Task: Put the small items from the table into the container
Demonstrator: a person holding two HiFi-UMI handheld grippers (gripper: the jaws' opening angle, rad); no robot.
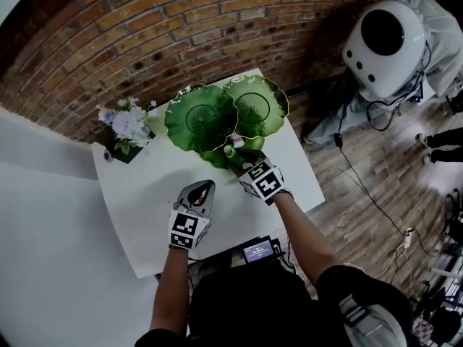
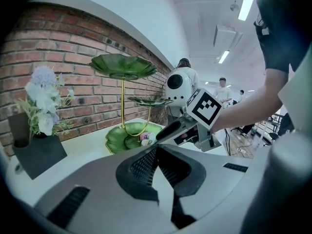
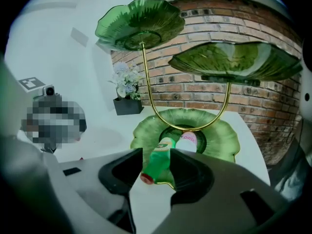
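The right tongs [image 3: 157, 165] pinch a small green bottle [image 3: 161, 155] between their pads. Its red cap faces back toward the hand and its far end slants down over the near rim of the lowest dish [image 3: 222, 136] of the container. Just beside the bottle's far end, a small pink-topped item [image 3: 188, 140] lies in the hollow of that dish. Whether the two touch I cannot tell.

The left tongs [image 2: 156, 149] are pressed together with nothing between them. They are held above the white worktop [image 1: 155, 190], back from the container and near the person's side.

The container is a tiered stand of green leaf-shaped dishes. A curved gold stem [image 3: 150, 99] rises from the lowest dish and carries two upper dishes [image 3: 137, 21] [image 3: 239, 60], both bare as far as these views show.

Toward the left end of the worktop stands a dark pot of pale flowers [image 1: 127, 127], well apart from the stand. A small screen device [image 1: 258, 250] sits at the near edge. A brick wall [image 1: 181, 27] runs behind the worktop.
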